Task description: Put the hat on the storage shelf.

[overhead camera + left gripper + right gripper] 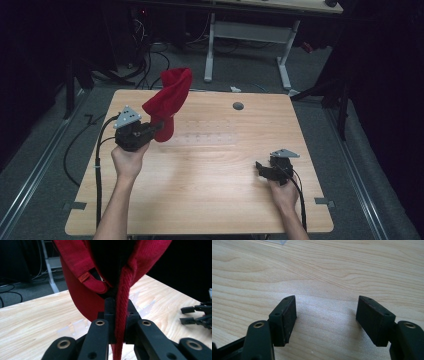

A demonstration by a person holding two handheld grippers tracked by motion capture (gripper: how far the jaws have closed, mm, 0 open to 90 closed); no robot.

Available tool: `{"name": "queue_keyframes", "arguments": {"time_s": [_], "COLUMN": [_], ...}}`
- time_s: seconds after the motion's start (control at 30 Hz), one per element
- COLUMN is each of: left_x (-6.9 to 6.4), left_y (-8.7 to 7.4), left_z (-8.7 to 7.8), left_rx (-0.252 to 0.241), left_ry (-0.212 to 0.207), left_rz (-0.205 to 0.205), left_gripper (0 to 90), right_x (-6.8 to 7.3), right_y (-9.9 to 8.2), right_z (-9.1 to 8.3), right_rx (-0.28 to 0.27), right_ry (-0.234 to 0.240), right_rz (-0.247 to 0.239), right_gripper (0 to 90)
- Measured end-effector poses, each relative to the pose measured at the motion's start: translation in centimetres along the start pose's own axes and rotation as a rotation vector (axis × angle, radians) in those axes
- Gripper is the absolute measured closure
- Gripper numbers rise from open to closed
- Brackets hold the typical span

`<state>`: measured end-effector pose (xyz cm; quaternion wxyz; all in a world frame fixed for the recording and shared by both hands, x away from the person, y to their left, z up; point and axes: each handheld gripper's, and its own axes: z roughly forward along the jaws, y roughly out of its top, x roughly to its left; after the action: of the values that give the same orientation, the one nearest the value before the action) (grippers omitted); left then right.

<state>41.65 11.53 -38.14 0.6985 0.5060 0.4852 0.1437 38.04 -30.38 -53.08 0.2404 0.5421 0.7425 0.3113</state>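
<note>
**Red cap clamped in the left gripper above the table's left edge**

Nearest the left gripper's camera, a thick red ribbed seam of the red cap [82, 300] is seen pinched between the two black jaws, which are drawn tight against it. A small orange-red tag is stitched to the cap's strap, but its writing is too small to be read. Behind the cap, pale wood of the table [32, 320] is seen, and the other gripper is glimpsed far off at the right of that view.

From the high view, the left gripper [159, 125] is held up near the table's left edge, toward the far left corner, with the cap [167, 102] standing up from it, clear of the wood. The right gripper [261, 169] is held low near the right edge, well apart from the cap.

In the right gripper view, its jaws [325, 315] are spread wide over bare wood grain, and nothing is held between them. A clear plastic edge is just caught at the top of that view.
</note>
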Motion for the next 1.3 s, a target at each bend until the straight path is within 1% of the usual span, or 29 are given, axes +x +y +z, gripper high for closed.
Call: {"name": "queue_keyframes", "arguments": {"time_s": [0.13,0.27,0.43,0.47,0.57,0.63,0.7,0.9,1.03,1.1,1.17,1.3], "left_x": [0.6,1.3,2.0,2.1,2.4,2.6,2.7,3.4,3.4,3.5,3.6,4.0], "left_y": [0.1,0.0,-0.7,-0.9,-1.3,-1.7,-2.0,-2.6,-2.9,-3.1,-3.3,-3.4], "left_z": [0.5,1.1,1.9,2.0,2.4,2.6,2.7,3.0,3.2,3.4,3.5,3.2], "left_rx": [-0.02,-0.021,-0.012,-0.011,-0.011,-0.021,-0.024,-0.017,-0.017,-0.014,-0.015,-0.032], "left_ry": [0.017,0.042,0.08,0.084,0.09,0.102,0.109,0.119,0.117,0.124,0.129,0.131], "left_rz": [-0.011,-0.005,0.038,0.039,0.046,0.064,0.073,0.079,0.087,0.094,0.089,0.06], "left_gripper": [84.6,84.6,84.5,84.6,84.6,84.6,84.6,84.6,84.7,84.7,84.7,84.7], "right_x": [0.0,0.0,0.0,0.0,0.0,0.0,0.0,0.0,0.0,0.0,0.1,0.1], "right_y": [0.0,0.0,0.0,0.0,0.0,0.0,0.0,0.0,0.0,0.0,0.0,0.0], "right_z": [0.0,0.0,0.0,0.0,0.0,0.0,0.0,0.0,0.0,0.0,0.0,0.0], "right_rx": [-0.001,-0.001,-0.001,0.0,0.0,0.0,0.0,0.0,0.0,0.0,0.0,0.0], "right_ry": [0.002,0.003,0.003,0.004,0.004,0.005,0.007,0.008,0.009,0.009,0.011,0.011], "right_rz": [-0.003,-0.004,-0.004,-0.004,-0.004,-0.004,-0.007,-0.007,-0.007,-0.007,-0.008,-0.011], "right_gripper": [33.0,33.0,33.0,33.0,33.0,32.9,32.9,32.9,32.9,32.9,32.9,32.8]}}
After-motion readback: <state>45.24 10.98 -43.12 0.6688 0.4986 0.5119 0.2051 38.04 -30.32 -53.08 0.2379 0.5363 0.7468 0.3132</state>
